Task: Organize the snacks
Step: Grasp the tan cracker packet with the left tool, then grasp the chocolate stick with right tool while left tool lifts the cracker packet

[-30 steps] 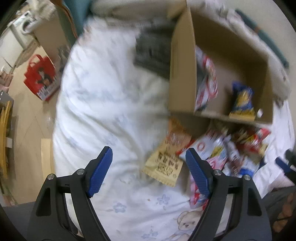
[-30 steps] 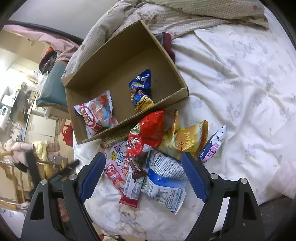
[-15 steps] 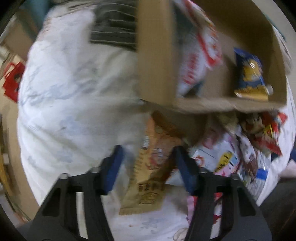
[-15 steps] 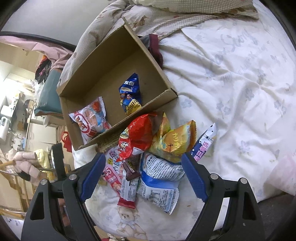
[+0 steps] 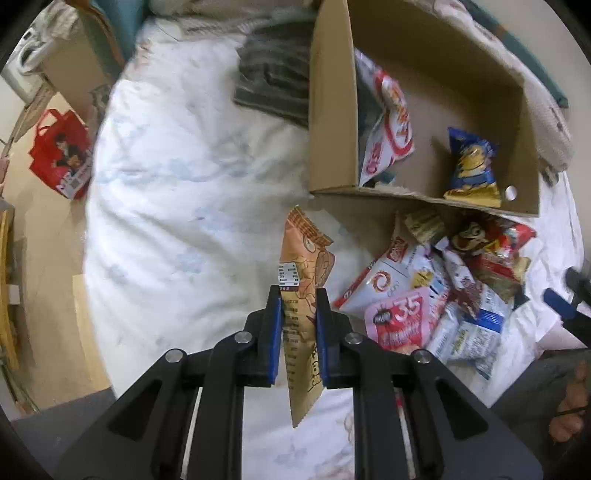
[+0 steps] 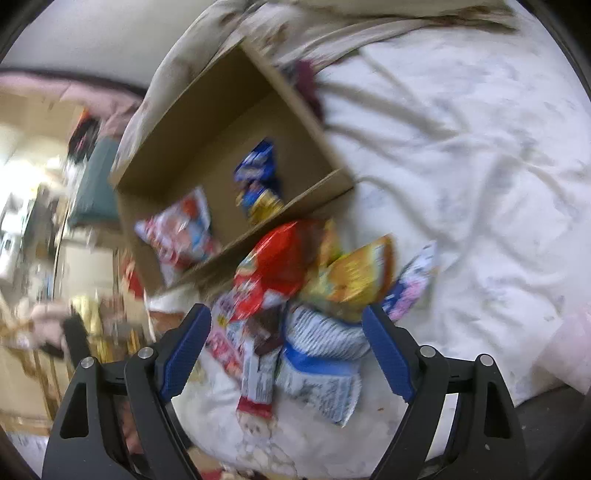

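Observation:
My left gripper (image 5: 298, 295) points down over the white bedsheet, its jaws closing tight, and the blue pads press a tan-orange snack packet (image 5: 306, 251) that hangs upright between them. Behind it stands an open cardboard box (image 5: 332, 110) holding a white-and-red bag (image 5: 388, 125) and a blue-and-yellow bag (image 5: 471, 166). A pile of snack packets (image 5: 443, 295) lies in front of the box. My right gripper (image 6: 285, 310) hovers open above that pile, over a red bag (image 6: 273, 269) and a white-and-blue bag (image 6: 321, 362), touching none. The right wrist view is blurred.
A grey striped cloth (image 5: 273, 81) lies left of the box. A red shopping bag (image 5: 61, 158) sits on the floor past the bed's left edge. A beige quilt (image 6: 332, 22) bunches behind the box. A person's bare foot (image 5: 569, 406) shows at lower right.
My left gripper closed from wide open onto the tan-orange packet, which now hangs upright off the sheet. The right gripper stayed open over the pile, its view now blurred.

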`<state>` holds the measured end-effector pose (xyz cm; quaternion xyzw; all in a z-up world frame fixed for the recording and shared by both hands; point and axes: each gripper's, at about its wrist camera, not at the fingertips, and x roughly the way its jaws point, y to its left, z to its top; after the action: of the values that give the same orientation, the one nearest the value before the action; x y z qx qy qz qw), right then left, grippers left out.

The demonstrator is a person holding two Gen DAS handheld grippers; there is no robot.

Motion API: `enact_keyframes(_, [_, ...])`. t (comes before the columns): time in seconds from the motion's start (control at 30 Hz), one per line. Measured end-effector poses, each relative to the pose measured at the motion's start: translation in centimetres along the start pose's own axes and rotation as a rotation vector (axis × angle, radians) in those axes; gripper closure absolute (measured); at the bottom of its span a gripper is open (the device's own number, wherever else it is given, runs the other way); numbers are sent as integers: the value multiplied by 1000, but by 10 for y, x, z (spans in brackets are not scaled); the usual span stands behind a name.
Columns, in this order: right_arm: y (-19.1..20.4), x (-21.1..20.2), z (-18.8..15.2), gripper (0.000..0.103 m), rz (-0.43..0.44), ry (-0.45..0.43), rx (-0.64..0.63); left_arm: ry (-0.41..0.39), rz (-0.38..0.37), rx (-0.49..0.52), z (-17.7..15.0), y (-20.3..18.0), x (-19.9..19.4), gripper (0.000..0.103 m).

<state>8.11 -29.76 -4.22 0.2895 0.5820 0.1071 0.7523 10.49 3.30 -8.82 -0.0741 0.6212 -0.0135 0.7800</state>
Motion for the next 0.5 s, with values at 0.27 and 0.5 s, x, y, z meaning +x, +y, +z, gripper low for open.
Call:
enact_keyframes(0.27, [54,61,-12,48,-50,185,-228,-59,-44,-38,-29,1,-44,91])
enact_keyframes(0.5, [70,106,-11,65,-174,207,-330,-73,-26,-16,-23,4,-31,91])
